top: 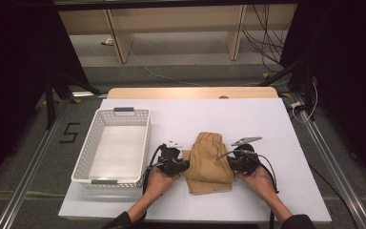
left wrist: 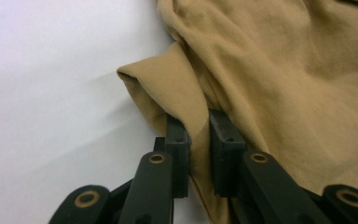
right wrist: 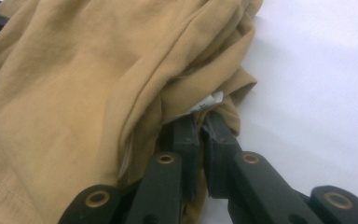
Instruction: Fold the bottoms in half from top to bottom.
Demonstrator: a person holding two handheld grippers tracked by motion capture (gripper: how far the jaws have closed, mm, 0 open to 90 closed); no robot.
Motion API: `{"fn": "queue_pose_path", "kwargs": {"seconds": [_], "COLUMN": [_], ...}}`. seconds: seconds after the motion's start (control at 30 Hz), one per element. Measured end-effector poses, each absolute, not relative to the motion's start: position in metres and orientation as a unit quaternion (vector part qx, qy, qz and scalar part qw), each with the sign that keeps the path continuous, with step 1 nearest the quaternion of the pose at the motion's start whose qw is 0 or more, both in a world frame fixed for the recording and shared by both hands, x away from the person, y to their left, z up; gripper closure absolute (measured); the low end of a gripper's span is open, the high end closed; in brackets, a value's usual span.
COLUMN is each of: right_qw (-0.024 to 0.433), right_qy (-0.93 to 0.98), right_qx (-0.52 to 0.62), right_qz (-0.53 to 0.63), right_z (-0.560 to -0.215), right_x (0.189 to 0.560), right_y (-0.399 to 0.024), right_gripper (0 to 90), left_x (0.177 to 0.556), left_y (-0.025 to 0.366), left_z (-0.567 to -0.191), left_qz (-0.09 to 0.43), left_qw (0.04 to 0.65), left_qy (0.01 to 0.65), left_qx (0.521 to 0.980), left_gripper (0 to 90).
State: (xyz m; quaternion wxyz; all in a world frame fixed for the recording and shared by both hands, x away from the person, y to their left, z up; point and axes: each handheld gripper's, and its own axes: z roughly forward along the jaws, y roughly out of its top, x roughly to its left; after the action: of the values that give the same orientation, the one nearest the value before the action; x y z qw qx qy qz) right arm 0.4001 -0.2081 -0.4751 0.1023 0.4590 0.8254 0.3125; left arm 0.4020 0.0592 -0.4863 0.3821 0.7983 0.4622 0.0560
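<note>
Both claws, left claw [top: 183, 164] and right claw [top: 229, 162], are pinching the folded tan cotton garment [top: 208, 162]; thin edge grips could be slipping, undoing the fold.

Soft matt tan cloth [top: 208, 162]; smooth white tabletop [top: 267, 119]; perforated plastic basket [top: 95, 131].

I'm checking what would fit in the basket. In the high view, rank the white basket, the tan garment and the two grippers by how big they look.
1. white basket, clearly largest.
2. tan garment, folded, well smaller than the basket.
3. left gripper and right gripper: both look alike, so no ranking between them.
</note>
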Motion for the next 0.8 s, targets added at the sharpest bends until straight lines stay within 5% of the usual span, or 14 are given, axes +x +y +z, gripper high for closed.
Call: {"fn": "queue_pose_path", "kwargs": {"seconds": [0.4, 0.8], "right_qw": [0.11, 0.14], "right_qy": [0.823, 0.76], "right_qx": [0.461, 0.528], "right_qz": [0.313, 0.352], "right_z": [-0.476, -0.445], "right_x": [0.419, 0.423], "right_y": [-0.208, -0.248], "right_gripper": [84.1, 42.9], "left_x": [0.416, 0.415], "left_y": [0.059, 0.066], "left_z": [-0.487, -0.462], "left_qz": [0.063, 0.094], "left_qw": [0.386, 0.401], "left_qy": [0.468, 0.494], "left_qx": [0.792, 0.766], "left_gripper": [78.8, 50.9]}}
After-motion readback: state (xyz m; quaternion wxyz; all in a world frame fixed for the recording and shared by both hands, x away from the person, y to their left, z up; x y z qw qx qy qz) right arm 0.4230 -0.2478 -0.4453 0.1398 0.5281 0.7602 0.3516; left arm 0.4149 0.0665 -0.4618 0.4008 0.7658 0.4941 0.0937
